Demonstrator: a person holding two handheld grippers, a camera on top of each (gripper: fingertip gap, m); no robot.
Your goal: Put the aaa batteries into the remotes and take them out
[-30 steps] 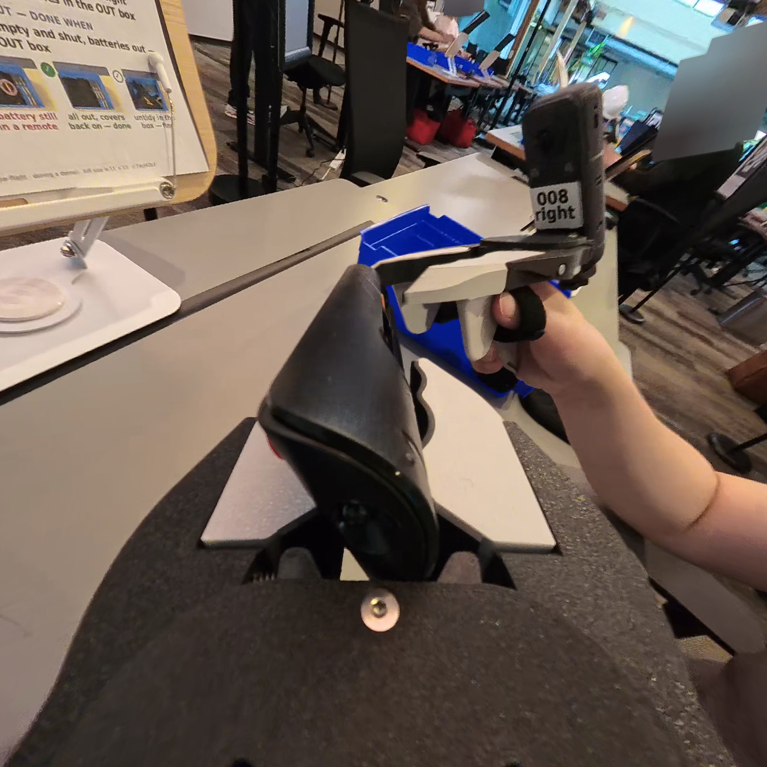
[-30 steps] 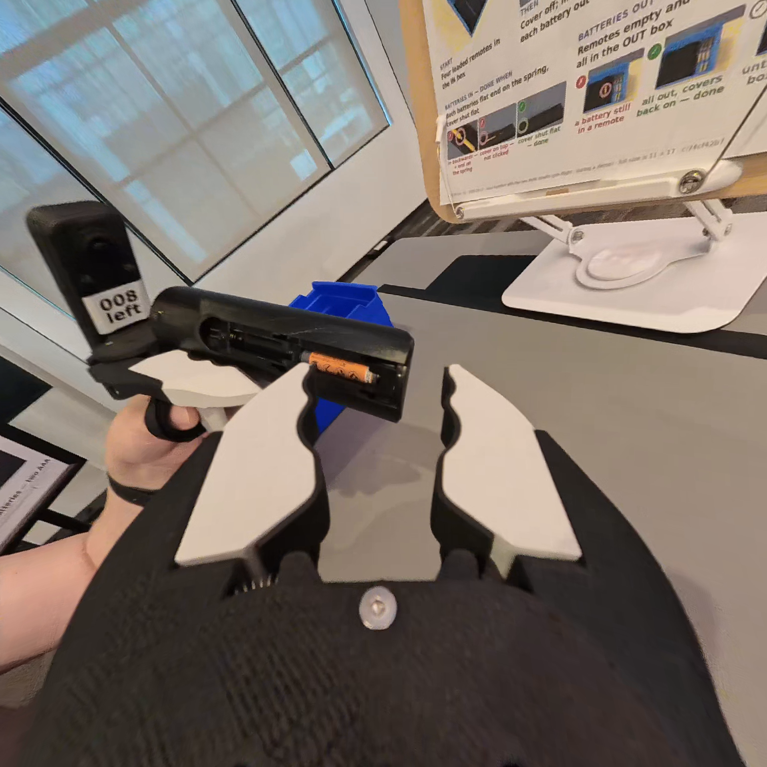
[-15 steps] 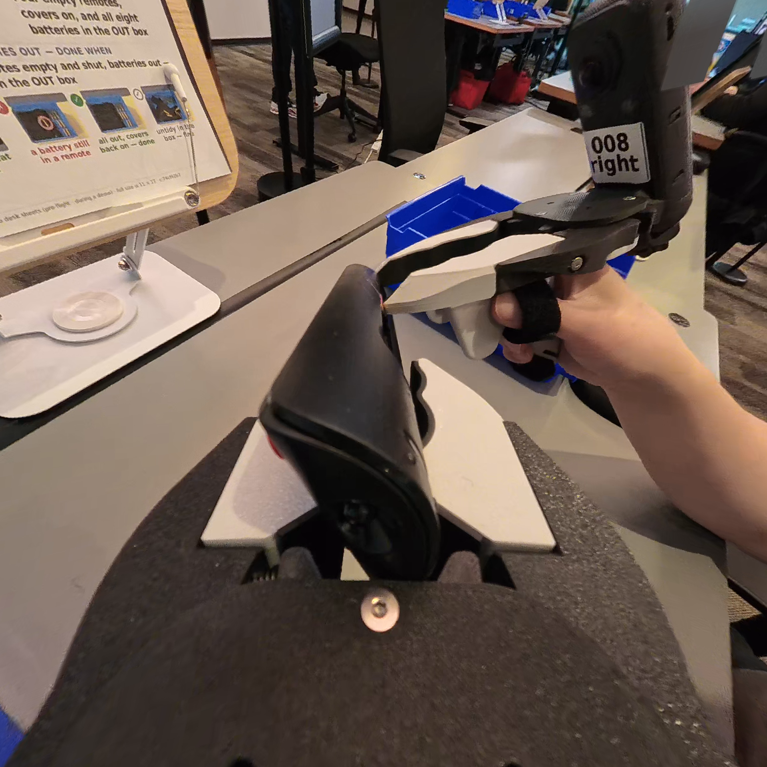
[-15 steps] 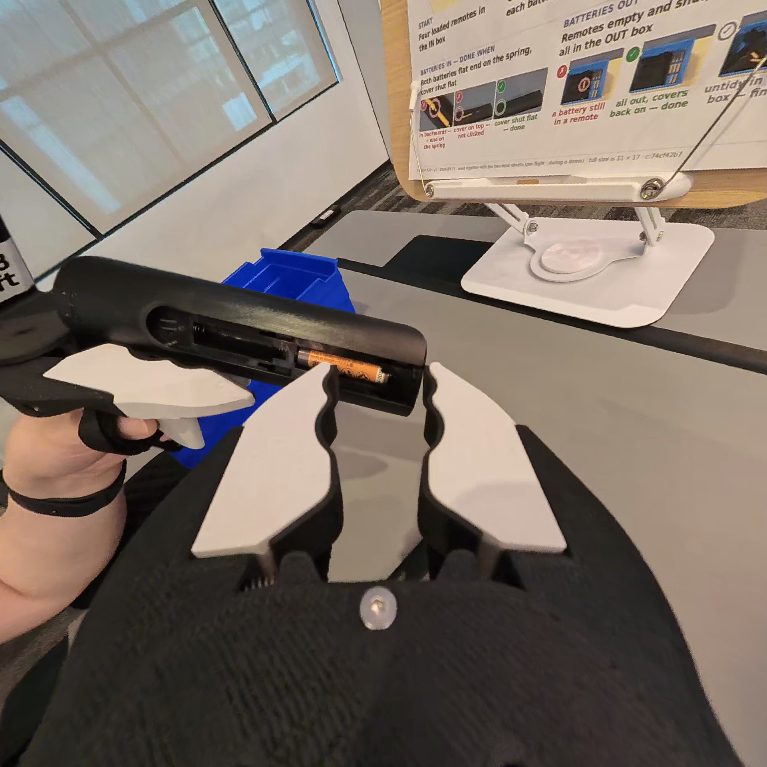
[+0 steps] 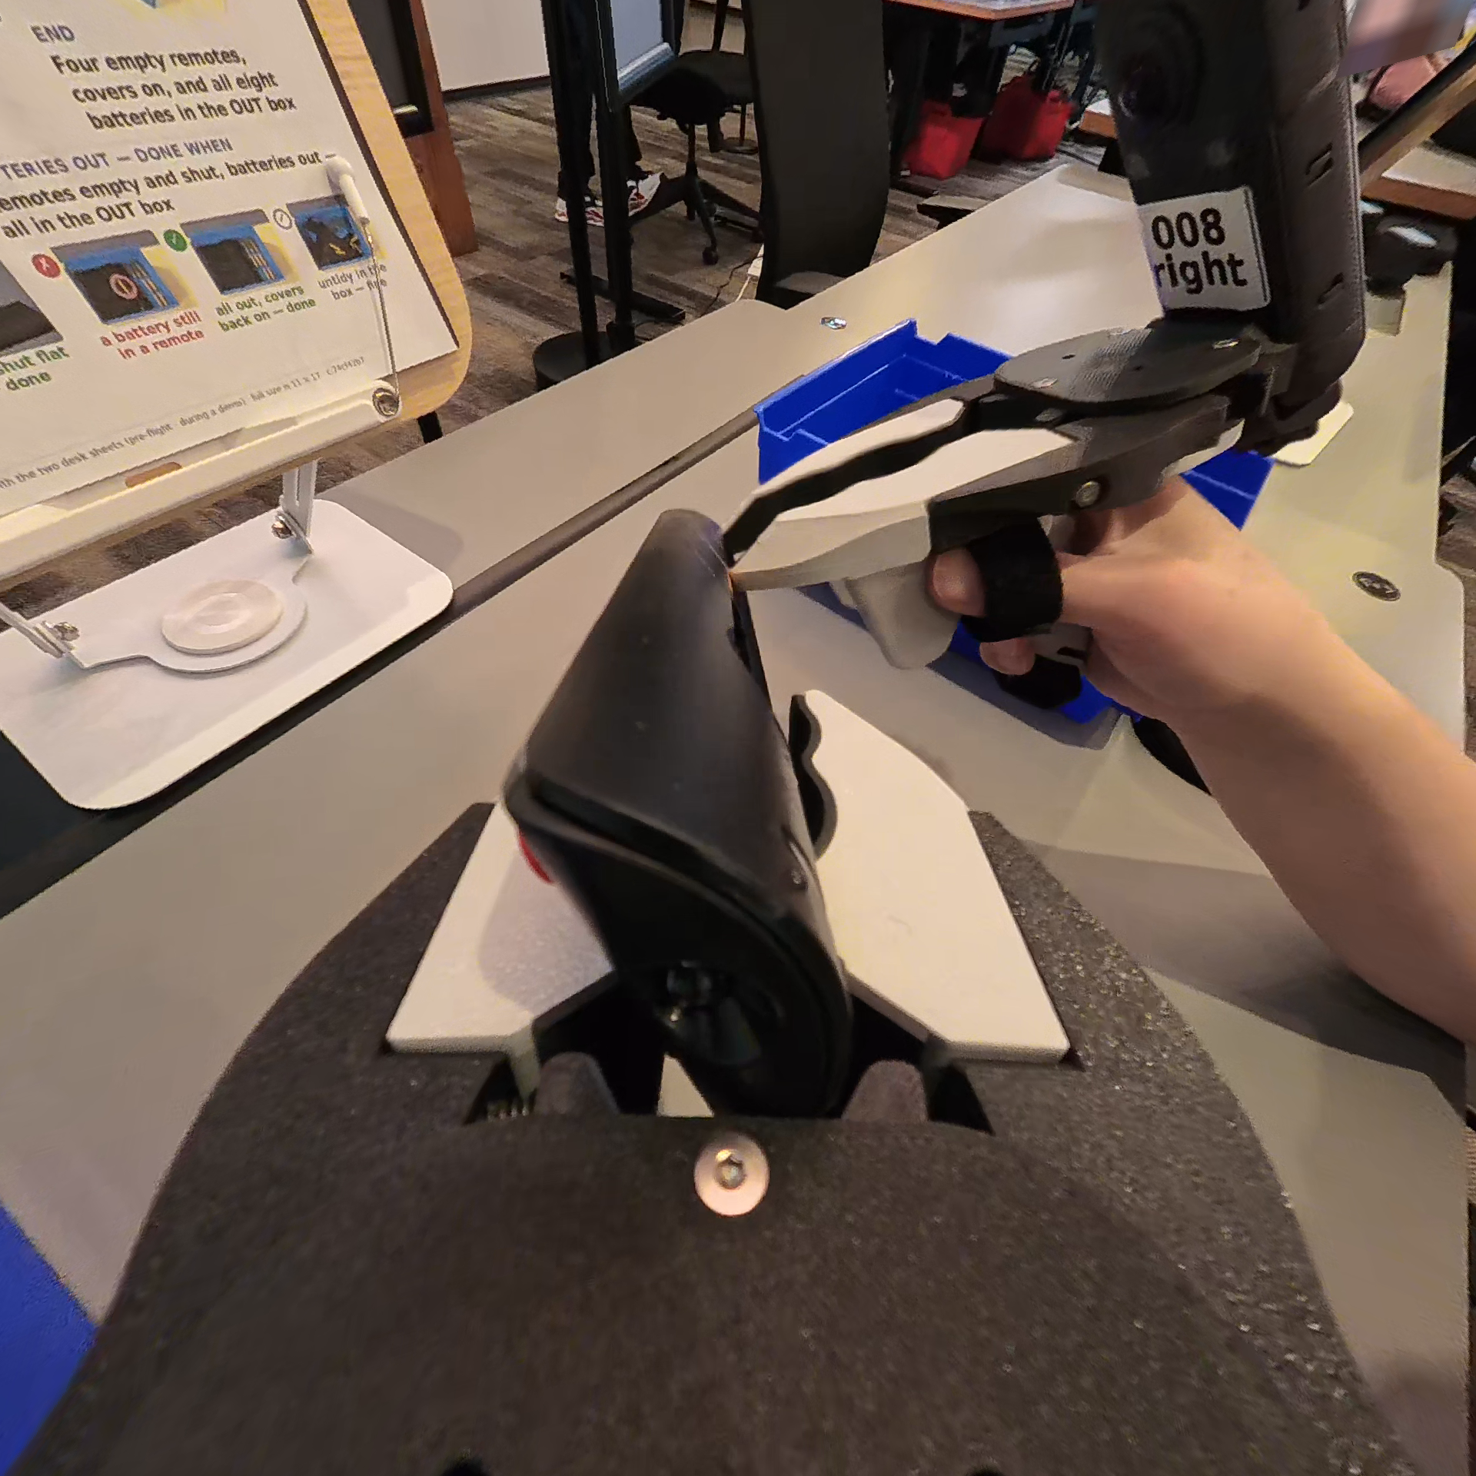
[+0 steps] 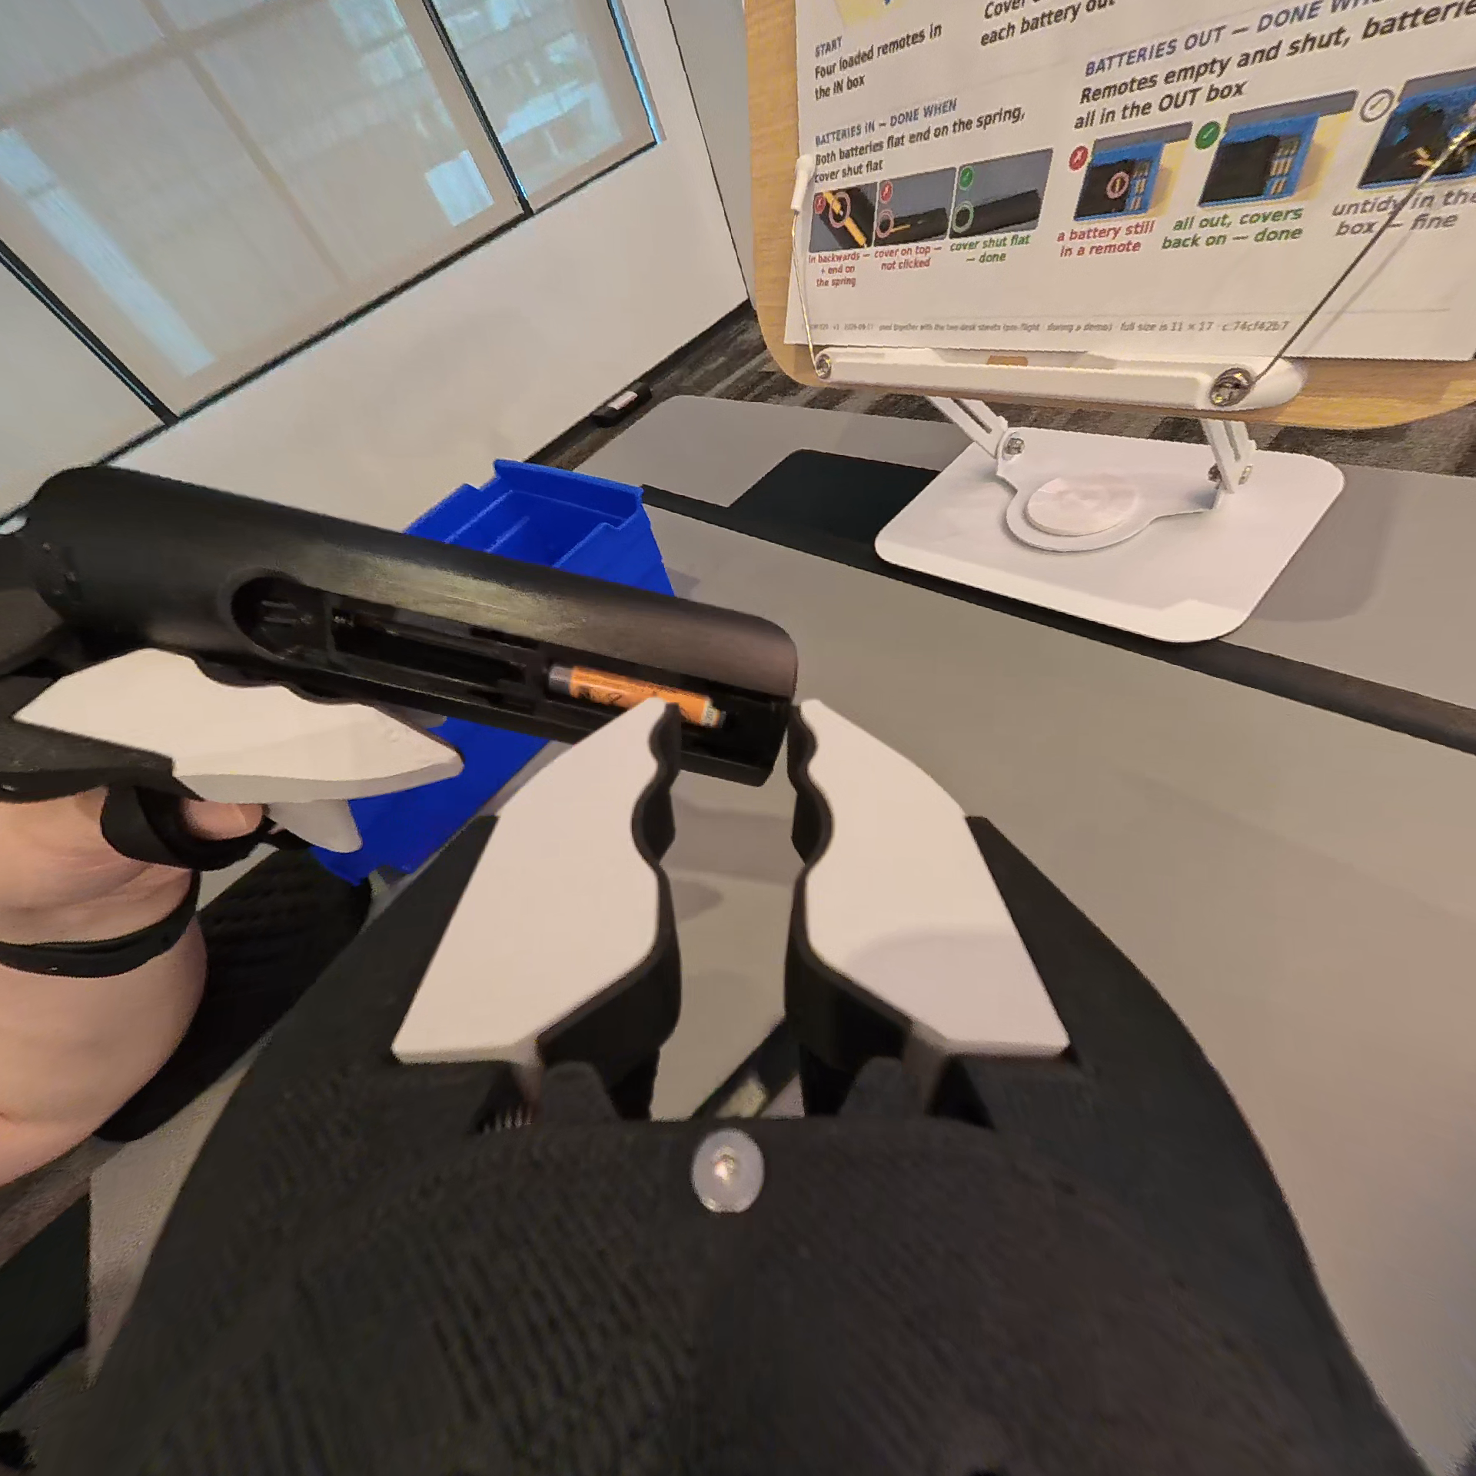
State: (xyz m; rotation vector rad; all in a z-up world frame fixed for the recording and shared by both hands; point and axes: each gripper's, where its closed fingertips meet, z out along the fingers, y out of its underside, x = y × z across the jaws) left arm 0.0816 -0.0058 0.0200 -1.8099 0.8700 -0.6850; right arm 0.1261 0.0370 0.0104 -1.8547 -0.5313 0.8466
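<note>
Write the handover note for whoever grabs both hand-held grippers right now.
Left hand-held gripper: shut on the black remote, held above the table with the battery bay facing the right one, cover off.
Right hand-held gripper: open, empty, tips at the bay's end, either side of the orange battery.
Things: one battery shows in the bay; the slot beside it looks empty. A blue bin sits behind the remote.
Done: cover removed, apparently one battery out.
Left: pull this battery, drop it in its bin, refit the cover. Other remotes are not in view.
</note>
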